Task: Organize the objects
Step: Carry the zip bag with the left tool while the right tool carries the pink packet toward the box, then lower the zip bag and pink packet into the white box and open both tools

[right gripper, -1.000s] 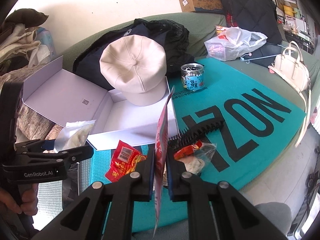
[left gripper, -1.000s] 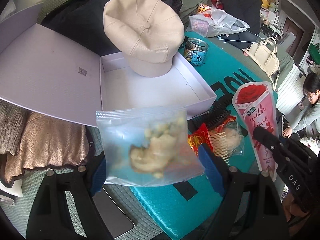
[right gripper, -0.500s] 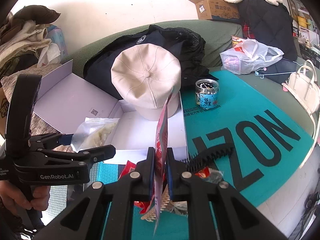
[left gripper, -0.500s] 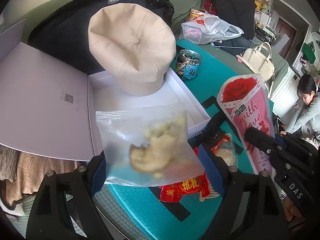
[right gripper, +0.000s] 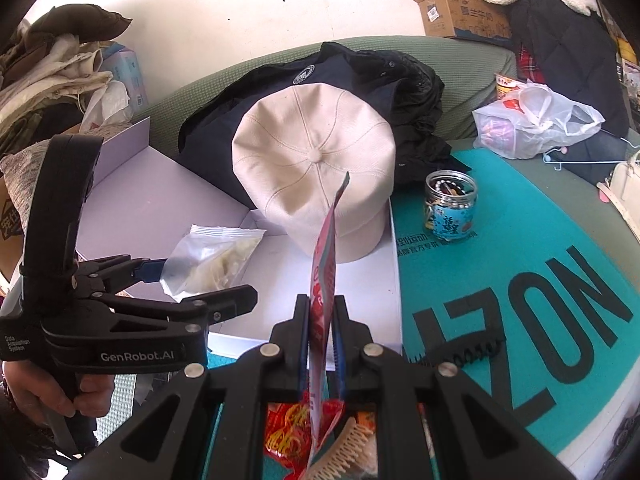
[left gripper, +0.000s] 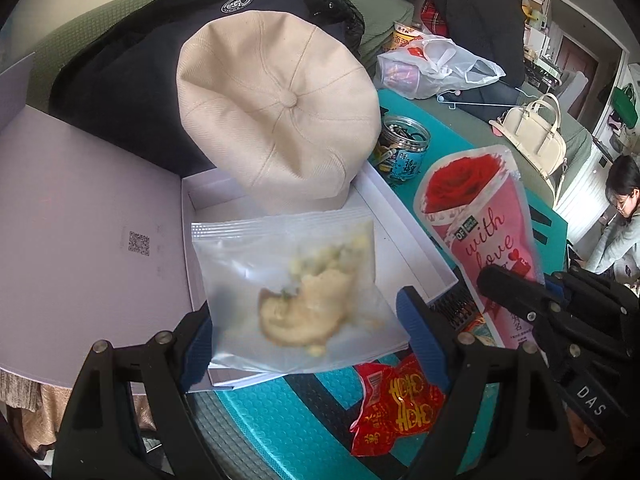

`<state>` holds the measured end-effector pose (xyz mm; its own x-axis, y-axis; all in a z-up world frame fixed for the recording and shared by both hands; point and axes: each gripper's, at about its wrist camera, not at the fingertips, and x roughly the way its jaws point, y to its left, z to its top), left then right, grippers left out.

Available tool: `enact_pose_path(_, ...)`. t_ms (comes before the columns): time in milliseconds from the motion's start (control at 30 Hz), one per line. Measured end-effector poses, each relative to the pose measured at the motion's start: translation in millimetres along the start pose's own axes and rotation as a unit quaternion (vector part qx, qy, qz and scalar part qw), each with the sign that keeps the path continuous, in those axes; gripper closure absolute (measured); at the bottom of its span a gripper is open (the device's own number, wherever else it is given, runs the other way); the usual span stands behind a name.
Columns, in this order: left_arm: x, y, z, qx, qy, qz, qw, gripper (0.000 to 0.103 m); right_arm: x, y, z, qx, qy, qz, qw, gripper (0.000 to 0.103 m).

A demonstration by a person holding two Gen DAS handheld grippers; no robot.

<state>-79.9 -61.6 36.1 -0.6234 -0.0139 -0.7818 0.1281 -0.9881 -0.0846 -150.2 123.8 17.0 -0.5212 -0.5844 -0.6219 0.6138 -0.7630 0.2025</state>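
My left gripper (left gripper: pixel 308 326) holds a clear zip bag (left gripper: pixel 296 292) of pale yellow chunks, its blue pads pressing the bag's two side edges. The bag hangs over the front of an open white box (left gripper: pixel 404 232). A beige cap (left gripper: pixel 276 120) sits at the back of that box. My right gripper (right gripper: pixel 322 320) is shut on a pink rose-printed pouch (right gripper: pixel 324 264), held upright and edge-on above the box's (right gripper: pixel 280 280) front wall. In the left wrist view the pouch (left gripper: pixel 476 220) stands just right of the box. The right wrist view shows the left gripper (right gripper: pixel 192 280) with the bag (right gripper: pixel 212 260).
A teal mat (right gripper: pixel 500 260) carries a small jar (right gripper: pixel 450 208), a black comb (right gripper: pixel 460 354) and a red snack packet (left gripper: pixel 400 404). A dark jacket (right gripper: pixel 360 76) lies behind the box. A white plastic bag (right gripper: pixel 536 120) and a cream handbag (left gripper: pixel 536 136) lie further off. A person (left gripper: pixel 620 216) sits at far right.
Both grippers have carried their loads towards the box. The bag, earlier over the mat in front, now hangs over the box, and the pouch has come up to its front edge.
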Motion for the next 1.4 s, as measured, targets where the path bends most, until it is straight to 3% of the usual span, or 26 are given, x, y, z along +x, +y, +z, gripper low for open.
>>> enact_pose_path(533,59.7,21.2,31.0,-0.001,0.004,0.045,0.9990,0.020,56.1,-11.2,20.6,-0.015,0.011,0.015,1.000,0.093)
enact_pose_path(1033,119.8,23.3,26.6,0.015,0.050,0.081,0.9954,0.020,88.3,-17.4,11.6,-0.017,0.028,0.031,0.999,0.094)
enact_pose_path(1400,147.9,19.0,23.2,0.021,0.076,0.078,0.9938,0.020,95.5,-14.8,2.7,-0.025,0.051,0.022,0.998,0.094)
